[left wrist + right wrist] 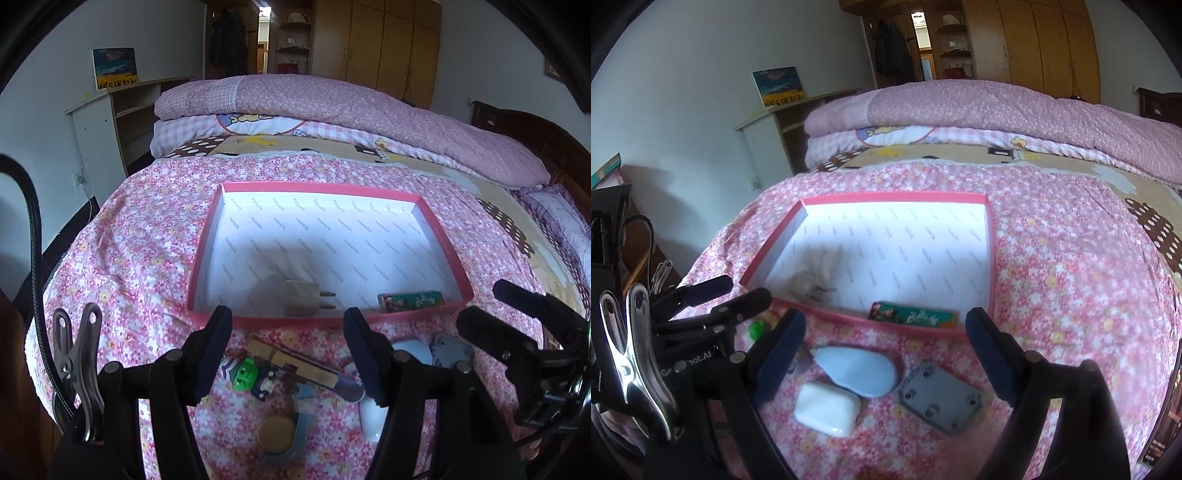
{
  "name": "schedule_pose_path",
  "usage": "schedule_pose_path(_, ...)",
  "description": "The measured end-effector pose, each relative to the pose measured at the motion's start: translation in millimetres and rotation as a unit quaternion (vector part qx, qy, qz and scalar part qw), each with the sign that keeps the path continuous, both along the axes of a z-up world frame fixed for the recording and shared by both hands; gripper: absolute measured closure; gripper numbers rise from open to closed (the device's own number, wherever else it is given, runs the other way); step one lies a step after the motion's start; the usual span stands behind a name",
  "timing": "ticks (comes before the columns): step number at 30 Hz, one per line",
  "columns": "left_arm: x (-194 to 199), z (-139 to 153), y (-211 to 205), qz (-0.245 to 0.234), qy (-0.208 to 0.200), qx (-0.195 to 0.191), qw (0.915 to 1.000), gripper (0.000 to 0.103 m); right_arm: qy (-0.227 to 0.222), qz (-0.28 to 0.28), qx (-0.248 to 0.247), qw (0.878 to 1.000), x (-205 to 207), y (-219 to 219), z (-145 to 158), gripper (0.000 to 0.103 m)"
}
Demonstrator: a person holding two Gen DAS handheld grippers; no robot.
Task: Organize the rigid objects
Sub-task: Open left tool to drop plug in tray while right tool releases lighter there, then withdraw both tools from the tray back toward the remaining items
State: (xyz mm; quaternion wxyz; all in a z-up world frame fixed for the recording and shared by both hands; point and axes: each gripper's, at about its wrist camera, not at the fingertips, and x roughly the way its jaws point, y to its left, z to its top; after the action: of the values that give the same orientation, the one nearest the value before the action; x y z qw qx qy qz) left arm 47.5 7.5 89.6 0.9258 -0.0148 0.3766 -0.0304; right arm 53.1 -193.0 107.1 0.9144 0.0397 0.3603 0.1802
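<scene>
Hovering with both jaws released, I should drop my right gripper (886, 354) squarely over the white charger (828, 408) at six o'clock of the pink box (991, 258), clench gently.

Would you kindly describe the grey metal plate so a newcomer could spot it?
On the floral bedspread, look just in front of the pink-rimmed box. The grey plate lies flat, right of the white case. Only it is rectangular metal with corner screw holes.
</scene>
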Motion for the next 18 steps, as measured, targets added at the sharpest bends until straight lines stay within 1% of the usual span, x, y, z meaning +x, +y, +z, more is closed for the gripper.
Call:
schedule_pose_path(9,-28.6,2.2,0.0,-0.002,-0.002,-0.005,1.0,0.037,0.015,-0.006,0.018,1.0,-20.6,-4.5,-0.7,0.013)
schedule_pose_path(18,-48.9,0.3,2.1,-0.005,-0.001,-0.007,1.0,0.037,0.028,-0.015,0.028,0.999,-40.8,-10.1,-4.5,0.013)
